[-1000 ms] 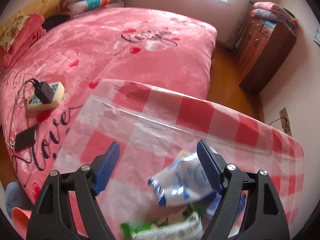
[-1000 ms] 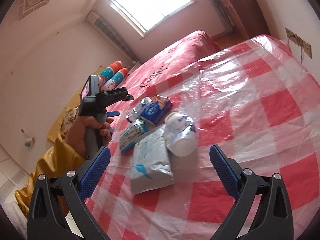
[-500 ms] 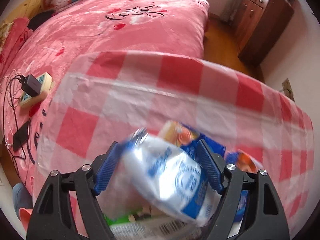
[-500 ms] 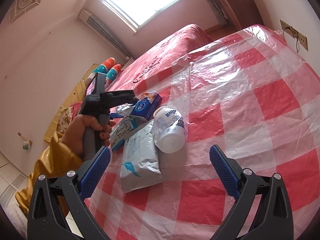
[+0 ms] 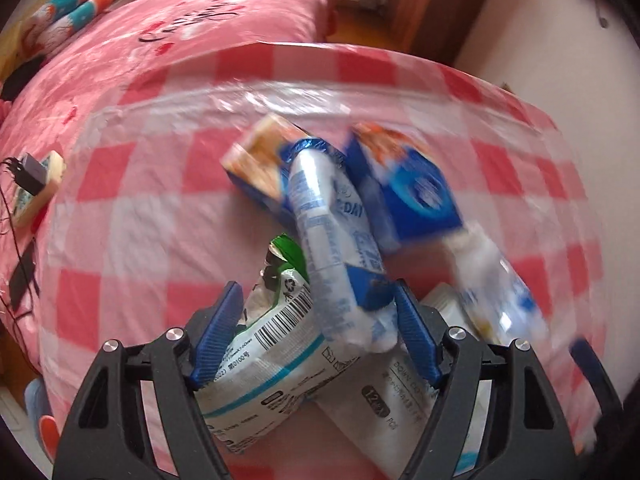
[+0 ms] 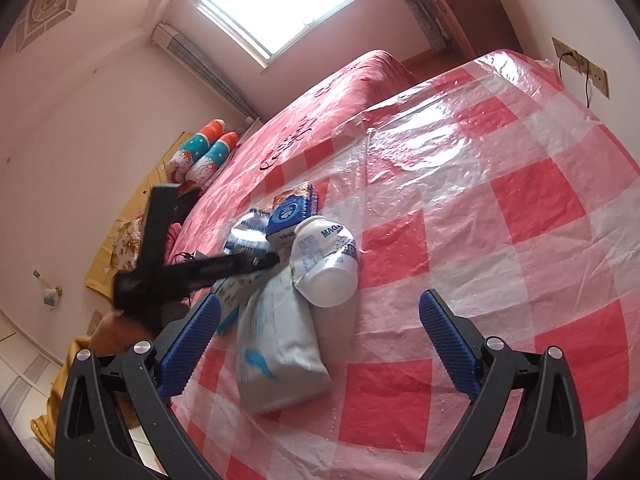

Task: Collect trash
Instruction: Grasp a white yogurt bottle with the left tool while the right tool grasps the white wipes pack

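1. The left gripper (image 5: 316, 334) points down over the trash pile near the tabletop's (image 6: 520, 208) bed-side edge; its jaws are closing, with a barcoded pouch (image 5: 276, 332) and a blue-and-white wrapper (image 5: 332, 232) between them, no firm pinch visible.
2. The right gripper (image 6: 316, 344) hangs wide open, holding nothing, above a grey-white pack (image 6: 276, 344).
3. A white bottle (image 6: 326, 266) lies on its side against that pack.

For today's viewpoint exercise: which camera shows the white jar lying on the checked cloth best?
The right wrist view: the white jar lies whole and sharp, label and lid visible. The left wrist view shows it only as a motion-blurred shape at the right of the pile.
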Action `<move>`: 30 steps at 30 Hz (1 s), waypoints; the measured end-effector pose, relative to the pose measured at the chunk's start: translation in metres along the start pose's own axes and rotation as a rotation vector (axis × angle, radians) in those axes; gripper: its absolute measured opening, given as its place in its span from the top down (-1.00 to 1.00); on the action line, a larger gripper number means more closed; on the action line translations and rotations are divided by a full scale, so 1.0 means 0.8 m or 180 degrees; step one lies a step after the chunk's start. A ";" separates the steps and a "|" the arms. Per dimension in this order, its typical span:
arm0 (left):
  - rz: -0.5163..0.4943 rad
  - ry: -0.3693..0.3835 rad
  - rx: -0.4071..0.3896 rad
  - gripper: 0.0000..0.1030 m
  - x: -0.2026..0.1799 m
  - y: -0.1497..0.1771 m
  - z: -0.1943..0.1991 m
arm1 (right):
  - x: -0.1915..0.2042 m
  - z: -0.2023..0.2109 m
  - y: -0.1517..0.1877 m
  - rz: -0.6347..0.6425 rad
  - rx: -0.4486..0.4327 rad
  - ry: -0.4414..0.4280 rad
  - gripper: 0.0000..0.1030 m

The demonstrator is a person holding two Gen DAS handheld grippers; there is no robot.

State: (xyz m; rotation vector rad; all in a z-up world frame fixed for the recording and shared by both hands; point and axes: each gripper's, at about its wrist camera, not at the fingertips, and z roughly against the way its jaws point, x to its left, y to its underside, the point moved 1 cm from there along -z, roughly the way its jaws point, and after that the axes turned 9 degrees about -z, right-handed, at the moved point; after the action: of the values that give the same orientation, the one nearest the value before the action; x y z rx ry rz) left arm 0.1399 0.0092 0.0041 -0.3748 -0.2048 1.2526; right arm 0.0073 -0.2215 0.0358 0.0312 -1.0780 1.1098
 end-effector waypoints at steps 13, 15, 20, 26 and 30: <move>0.0203 0.0414 -0.0379 0.09 -0.008 0.028 0.031 | 0.013 -0.033 0.015 0.0302 0.0280 0.0186 -0.90; 0.0286 0.0457 -0.0433 0.20 -0.003 0.027 0.030 | 0.017 -0.038 0.020 0.0382 0.0349 0.0211 -0.90; 0.0426 0.0526 -0.0550 0.40 0.004 0.029 0.034 | 0.033 -0.045 0.038 0.0614 0.0526 0.0154 -0.90; 0.0490 0.0555 -0.0634 0.43 0.012 0.037 0.044 | 0.061 -0.056 0.065 0.1069 0.0708 0.0247 -0.90; 0.0512 0.0541 -0.0704 0.48 0.020 0.044 0.055 | 0.078 -0.064 0.086 0.1456 0.0691 0.0546 -0.90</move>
State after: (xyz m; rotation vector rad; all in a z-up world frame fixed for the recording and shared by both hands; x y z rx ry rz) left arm 0.0979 0.0409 0.0301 -0.6968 -0.1706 1.3524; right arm -0.0065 -0.1173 0.0216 -0.1431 -0.8250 1.6084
